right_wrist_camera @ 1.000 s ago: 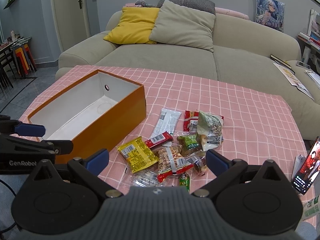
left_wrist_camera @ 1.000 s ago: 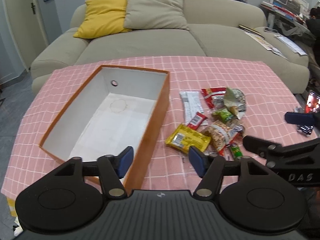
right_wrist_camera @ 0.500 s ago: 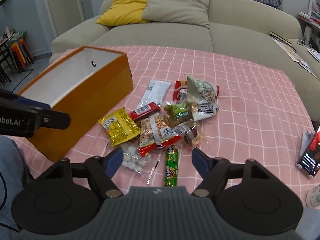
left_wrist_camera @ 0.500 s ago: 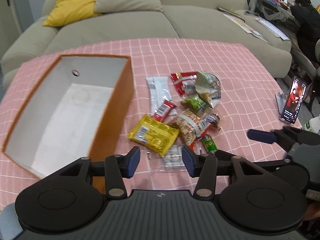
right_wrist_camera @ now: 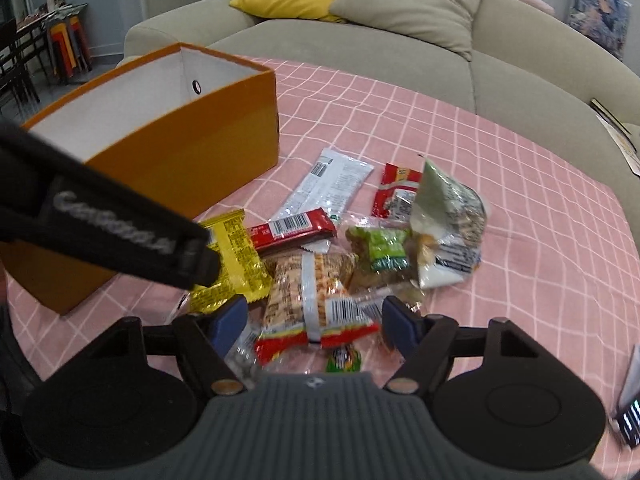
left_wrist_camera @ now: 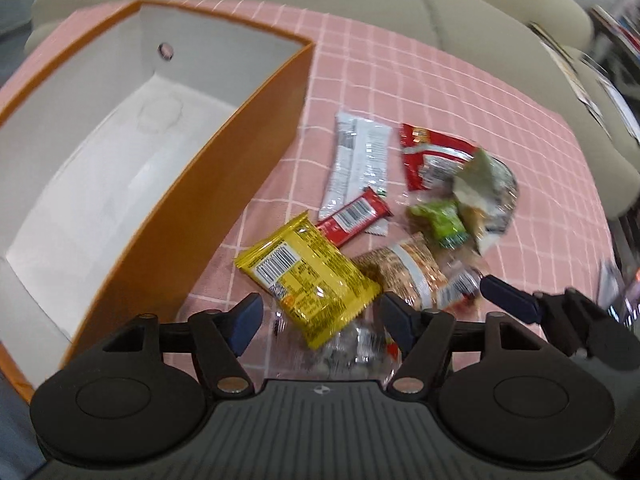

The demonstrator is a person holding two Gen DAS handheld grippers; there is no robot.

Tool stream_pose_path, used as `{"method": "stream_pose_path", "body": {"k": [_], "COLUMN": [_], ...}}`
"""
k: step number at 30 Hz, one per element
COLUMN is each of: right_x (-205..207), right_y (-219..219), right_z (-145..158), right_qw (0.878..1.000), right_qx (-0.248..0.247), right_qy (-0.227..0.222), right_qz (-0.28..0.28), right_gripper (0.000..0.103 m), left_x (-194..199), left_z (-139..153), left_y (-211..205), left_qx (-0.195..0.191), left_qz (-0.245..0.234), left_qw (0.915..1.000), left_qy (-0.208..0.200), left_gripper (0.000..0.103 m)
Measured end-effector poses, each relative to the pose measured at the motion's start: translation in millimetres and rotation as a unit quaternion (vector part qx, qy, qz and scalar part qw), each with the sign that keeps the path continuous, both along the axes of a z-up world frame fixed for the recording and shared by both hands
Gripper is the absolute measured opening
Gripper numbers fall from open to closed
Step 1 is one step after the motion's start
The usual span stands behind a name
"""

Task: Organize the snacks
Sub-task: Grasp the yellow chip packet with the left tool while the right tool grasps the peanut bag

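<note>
Orange card outside, white inside: the box (left_wrist_camera: 224,176) is sitting at 10 o'clock on the pink checked cloth (left_wrist_camera: 460,92), nothing lying in it. Snacks are heaping just beside its long wall toward 3 o'clock — yellow packet (left_wrist_camera: 308,276), red bar (left_wrist_camera: 354,216), peanut pack (right_wrist_camera: 316,284). Left gripper (left_wrist_camera: 320,320), jaws just widening, is straddling the yellow packet unpinched; right gripper (right_wrist_camera: 316,322) is standing released around the peanut pack.

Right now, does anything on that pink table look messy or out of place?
Yes: the snacks sit in a loose, overlapping heap on the tablecloth, like the yellow packet and peanut bag, while the orange box beside them is empty.
</note>
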State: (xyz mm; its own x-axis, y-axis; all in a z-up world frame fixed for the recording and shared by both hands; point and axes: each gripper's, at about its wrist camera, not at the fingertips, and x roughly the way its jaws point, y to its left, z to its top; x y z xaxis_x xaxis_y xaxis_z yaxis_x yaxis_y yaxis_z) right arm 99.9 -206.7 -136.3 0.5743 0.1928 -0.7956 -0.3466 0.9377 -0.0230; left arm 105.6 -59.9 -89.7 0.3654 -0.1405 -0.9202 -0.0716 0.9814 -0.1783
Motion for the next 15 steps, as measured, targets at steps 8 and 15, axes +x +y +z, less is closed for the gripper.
{"method": "stream_pose_path", "body": {"k": [8,15], "right_x": [19.0,25.0], "right_y": [-6.2,-5.3], "right_z": [-15.2,-18.0], "right_qw": [0.999,0.999], "right_qx": [0.017,0.033], "right_qy": [0.027,0.037], "right_qz": [0.007,0.007], "right_gripper": [0.056,0.056], "left_x": [23.9,38.0], "left_z": [-26.4,-46.4], "left_y": [5.5,5.6], "left_qx": [-0.008,-0.011], "left_qz": [0.075,0.104], "left_qw": [0.9964,0.9921], "left_qy": [0.039,0.069], "left_gripper": [0.086,0.087]}}
